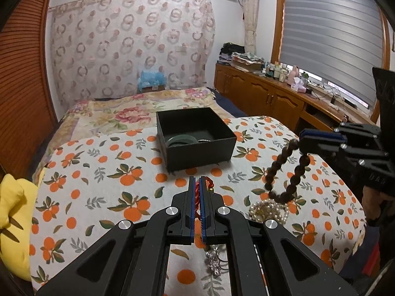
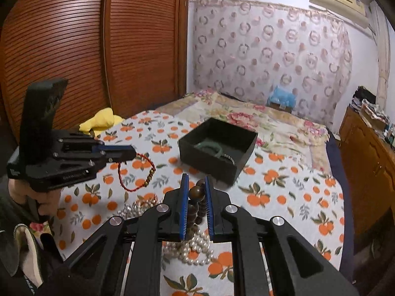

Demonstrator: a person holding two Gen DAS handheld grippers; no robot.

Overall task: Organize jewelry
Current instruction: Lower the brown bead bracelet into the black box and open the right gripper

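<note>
A black open box (image 1: pixel 197 138) (image 2: pixel 217 153) sits on the orange-print cloth, holding a green bangle (image 1: pixel 181 141) (image 2: pixel 209 146) and a dark ring. My left gripper (image 1: pixel 197 181) (image 2: pixel 134 154) is shut on a red cord bracelet (image 1: pixel 197 192) (image 2: pixel 140 172), which hangs in a loop with small gold beads. My right gripper (image 2: pixel 196 180) (image 1: pixel 302 135) is shut on a dark wooden bead bracelet (image 2: pixel 196 193) (image 1: pixel 284 172), lifted above the cloth to the right of the box. A pearl necklace (image 1: pixel 267 211) (image 2: pixel 195 246) lies heaped below it.
A silver chain piece (image 1: pixel 213 264) lies under my left gripper. A yellow cushion (image 1: pixel 12 217) (image 2: pixel 101 120) rests at the bed's left edge. A wooden cabinet (image 1: pixel 266 93) with clutter runs along the right wall, and slatted wardrobe doors (image 2: pixel 74 49) stand on the left.
</note>
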